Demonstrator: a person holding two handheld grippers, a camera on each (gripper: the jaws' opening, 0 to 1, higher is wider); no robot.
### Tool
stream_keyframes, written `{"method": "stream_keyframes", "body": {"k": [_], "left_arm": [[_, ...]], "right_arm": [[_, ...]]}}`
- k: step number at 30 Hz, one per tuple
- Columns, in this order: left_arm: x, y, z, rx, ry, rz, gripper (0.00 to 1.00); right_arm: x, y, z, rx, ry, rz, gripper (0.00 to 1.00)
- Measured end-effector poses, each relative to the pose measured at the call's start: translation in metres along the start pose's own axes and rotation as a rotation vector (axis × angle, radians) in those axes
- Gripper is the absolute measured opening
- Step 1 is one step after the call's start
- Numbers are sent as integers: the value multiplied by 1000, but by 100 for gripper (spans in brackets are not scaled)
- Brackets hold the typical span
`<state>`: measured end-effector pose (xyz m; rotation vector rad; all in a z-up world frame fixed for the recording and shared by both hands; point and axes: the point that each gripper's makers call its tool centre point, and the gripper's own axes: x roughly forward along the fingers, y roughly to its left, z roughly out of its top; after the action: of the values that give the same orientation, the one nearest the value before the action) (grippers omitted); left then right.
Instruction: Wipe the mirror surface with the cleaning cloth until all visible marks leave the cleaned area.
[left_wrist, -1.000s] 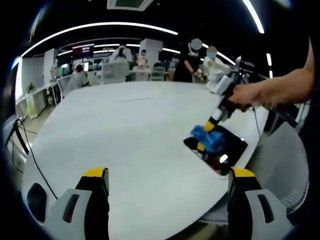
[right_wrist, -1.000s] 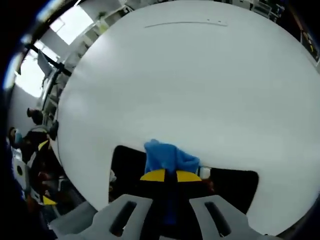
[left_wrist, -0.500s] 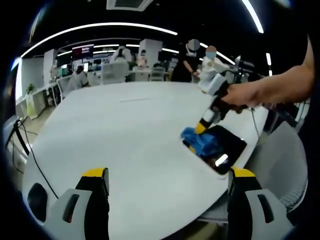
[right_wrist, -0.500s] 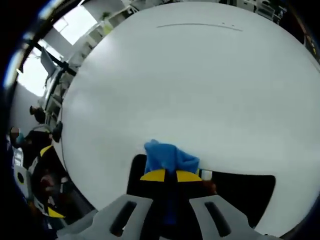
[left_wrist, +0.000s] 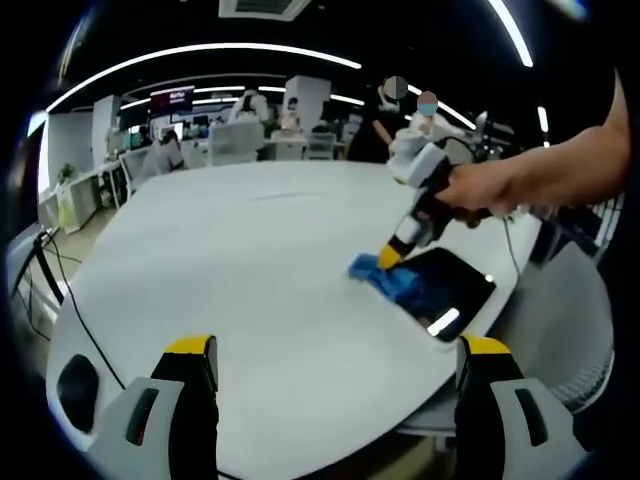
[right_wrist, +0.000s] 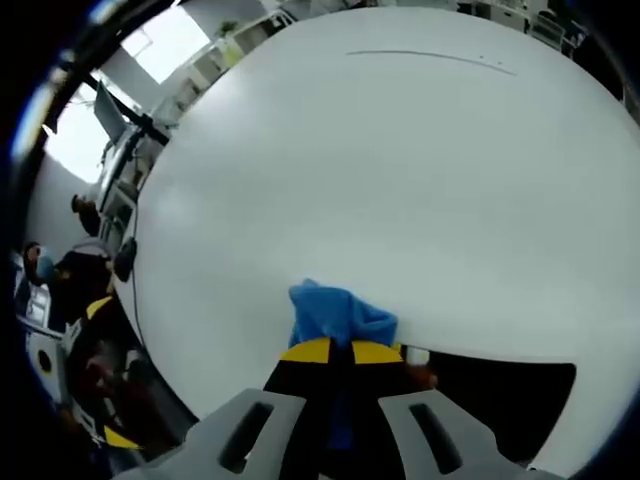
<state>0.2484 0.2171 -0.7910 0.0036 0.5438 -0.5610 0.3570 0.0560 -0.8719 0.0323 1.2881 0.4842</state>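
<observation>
The right gripper (right_wrist: 335, 352) has its yellow-tipped jaws pressed together on the blue cleaning cloth (right_wrist: 338, 314), which bunches just ahead of the tips; the pinch keeps the cloth from slipping out while it is dragged. In the left gripper view the same right gripper (left_wrist: 391, 254) comes down at a slant from a hand (left_wrist: 500, 190), tips low, so that the cleaning cloth (left_wrist: 392, 281) is pushed flat against the surface under it rather than carried above it. The mirror (left_wrist: 447, 291) lies flat on the white desk (left_wrist: 250, 270), dark and reflecting a ceiling light, near the desk's edge on that gripper's side. The cloth sits at the mirror's far end, partly over its border and onto the desk, which suggests a stroke reaching the limit of the glass. From the right gripper's own view the mirror (right_wrist: 500, 395) extends beneath the jaws and off to one side. Whether marks remain on the glass cannot be told at this size. The left gripper (left_wrist: 335, 365) hangs well back from the mirror with jaws wide apart, gripping nothing, apparently kept clear so the mirror and cloth remain in sight. In judgement, wiping is under way and not confirmed complete.
</observation>
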Motion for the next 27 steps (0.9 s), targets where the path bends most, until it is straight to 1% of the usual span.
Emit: {"method": "stream_keyframes", "body": {"k": [2, 6, 9, 12, 13, 16, 18, 20, 23, 27], "left_arm": [[1, -1, 0, 7, 0, -2, 100], [3, -4, 2, 12, -2, -8, 100], [3, -4, 3, 16, 0, -11, 100], [2, -5, 4, 19, 0, -12, 100], [1, -4, 4, 19, 0, -12, 100], [0, -5, 4, 22, 0, -11, 100], [0, -5, 5, 31, -2, -6, 100], [-1, -6, 7, 31, -7, -7, 100], [-4, -4, 8, 37, -10, -2, 100], [-7, 0, 7, 38, -8, 5, 100]], "right_arm": [[2, 0, 1, 3, -10, 2, 0], [3, 1, 1, -46, -18, -27, 0], [2, -1, 0, -45, -17, -14, 0], [1, -1, 0, 54, -29, 43, 0], [1, -3, 0, 64, -36, 56, 0], [1, -2, 0, 47, -51, 51, 0], [2, -2, 0, 13, -66, 27, 0], [-2, 1, -4, 0, -74, 18, 0], [-4, 1, -6, 3, -76, 20, 0], [-4, 3, -11, 21, -63, 36, 0]]}}
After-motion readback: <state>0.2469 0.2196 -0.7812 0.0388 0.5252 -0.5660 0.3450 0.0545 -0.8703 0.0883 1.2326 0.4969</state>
